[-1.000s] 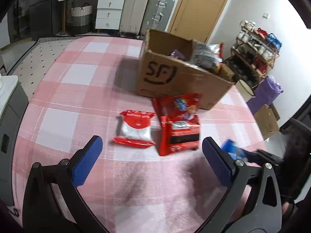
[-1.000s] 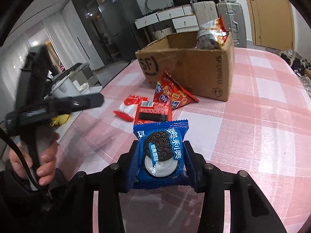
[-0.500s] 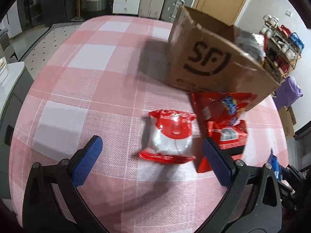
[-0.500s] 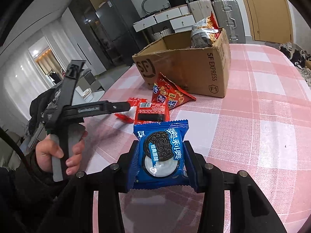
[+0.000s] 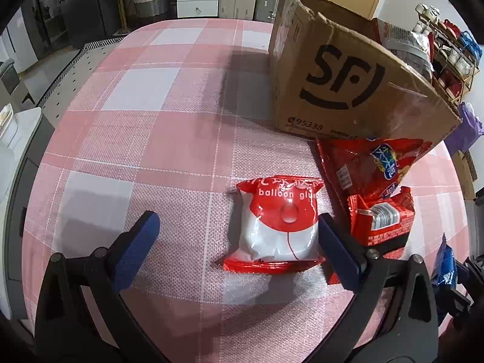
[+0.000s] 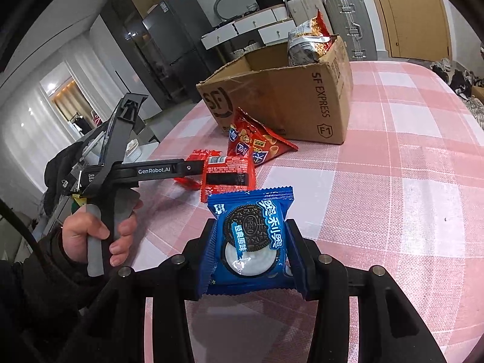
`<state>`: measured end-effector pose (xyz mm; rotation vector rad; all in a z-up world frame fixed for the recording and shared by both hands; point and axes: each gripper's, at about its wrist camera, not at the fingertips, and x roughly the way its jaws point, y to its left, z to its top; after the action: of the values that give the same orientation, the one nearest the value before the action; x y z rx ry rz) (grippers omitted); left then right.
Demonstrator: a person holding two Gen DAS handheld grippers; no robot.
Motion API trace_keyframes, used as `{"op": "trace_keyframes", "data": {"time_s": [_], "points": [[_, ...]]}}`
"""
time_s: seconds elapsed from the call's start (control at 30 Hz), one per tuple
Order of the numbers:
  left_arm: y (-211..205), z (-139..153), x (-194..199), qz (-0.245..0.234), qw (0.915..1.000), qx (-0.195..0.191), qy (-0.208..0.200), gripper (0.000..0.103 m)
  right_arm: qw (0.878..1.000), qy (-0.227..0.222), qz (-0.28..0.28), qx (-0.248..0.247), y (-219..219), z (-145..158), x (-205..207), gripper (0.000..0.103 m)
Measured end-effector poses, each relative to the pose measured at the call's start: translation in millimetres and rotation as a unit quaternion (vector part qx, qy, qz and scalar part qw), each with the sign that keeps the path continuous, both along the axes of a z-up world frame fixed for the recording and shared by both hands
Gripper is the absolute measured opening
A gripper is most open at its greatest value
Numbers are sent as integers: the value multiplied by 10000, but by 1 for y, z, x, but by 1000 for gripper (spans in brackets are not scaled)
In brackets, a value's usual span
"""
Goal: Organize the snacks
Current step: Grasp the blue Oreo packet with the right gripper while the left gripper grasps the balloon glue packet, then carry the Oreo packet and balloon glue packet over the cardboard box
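My right gripper (image 6: pixel 252 242) is clenched on the blue Oreo pack (image 6: pixel 249 240), held above the pink checked table (image 6: pixel 393 181). My left gripper (image 5: pixel 239 239) has its jaws released, spread wide over the red-and-white packet (image 5: pixel 276 227), its right finger beside the packet's edge. Just right lies a red packet (image 5: pixel 379 220), then a chip bag (image 5: pixel 372 163) against the far carton (image 5: pixel 348 84), which holds more snacks.
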<state>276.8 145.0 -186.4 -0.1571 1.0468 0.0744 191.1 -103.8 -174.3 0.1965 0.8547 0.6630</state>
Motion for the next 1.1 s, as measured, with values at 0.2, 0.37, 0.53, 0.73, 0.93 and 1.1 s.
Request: {"op": "trace_keyframes", "data": {"time_s": [0.2,0.37,0.53,0.73,0.93,1.1], "points": [[-7,-3,1,-29,9991,411,30,101,10000,15,14,20,1,1,-1,44],[-5,0,-1,-34,9992,396,-88,74,10000,-10,1,19,1,3,-3,44],[-4,4,-3,-115,9992,341,-196,42,10000,-18,17,31,4,4,-3,44],[0,4,-9,-152,9993,231,-250,40,10000,-51,5,25,4,8,-5,44],[0,3,-12,-147,9994,206,-245,40,10000,-64,-17,46,4,9,-6,44],[0,11,-21,-136,9992,166,-326,40,9999,-152,-28,53,4,14,-7,44]]}}
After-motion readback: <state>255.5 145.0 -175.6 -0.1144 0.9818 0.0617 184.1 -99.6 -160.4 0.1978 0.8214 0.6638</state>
